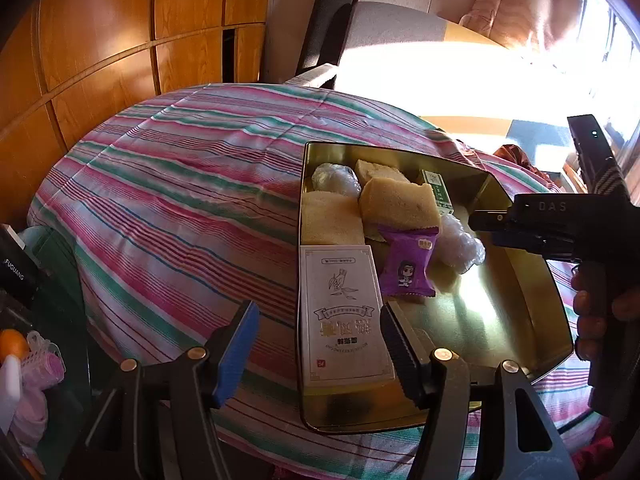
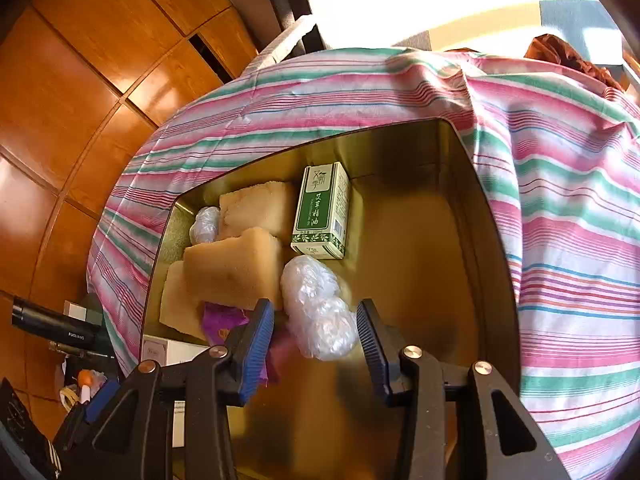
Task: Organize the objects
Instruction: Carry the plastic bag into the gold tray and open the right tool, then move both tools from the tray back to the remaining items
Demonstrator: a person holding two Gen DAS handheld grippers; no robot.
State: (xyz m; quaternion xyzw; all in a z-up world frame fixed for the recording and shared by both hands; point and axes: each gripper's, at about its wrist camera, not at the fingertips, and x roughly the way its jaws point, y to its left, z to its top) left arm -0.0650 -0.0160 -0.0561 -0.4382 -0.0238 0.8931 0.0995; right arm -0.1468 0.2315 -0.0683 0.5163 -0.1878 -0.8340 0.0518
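A shiny gold tin box (image 1: 520, 312) sits on a striped cloth (image 1: 180, 200) of pink, green and white. Inside the box are three yellow sponge blocks (image 2: 236, 268), a small green and white carton (image 2: 322, 212), a purple snack packet (image 1: 408, 268), a flat white box (image 1: 344, 316) and two crinkly clear plastic bundles. One bundle (image 2: 320, 312) lies in the middle of the tin, and the other (image 1: 335, 179) is in the far corner. The left hand-held gripper (image 1: 320, 348) is wide open and holds nothing; it hovers over the near end of the tin, with the flat white box between its fingers. The right hand-held gripper (image 2: 316, 340) is open too. Its blue pads (image 2: 256, 344) sit on either side of the middle plastic bundle, but they are not squeezing it. Wooden cupboard doors (image 1: 100, 40) stand behind the cloth.
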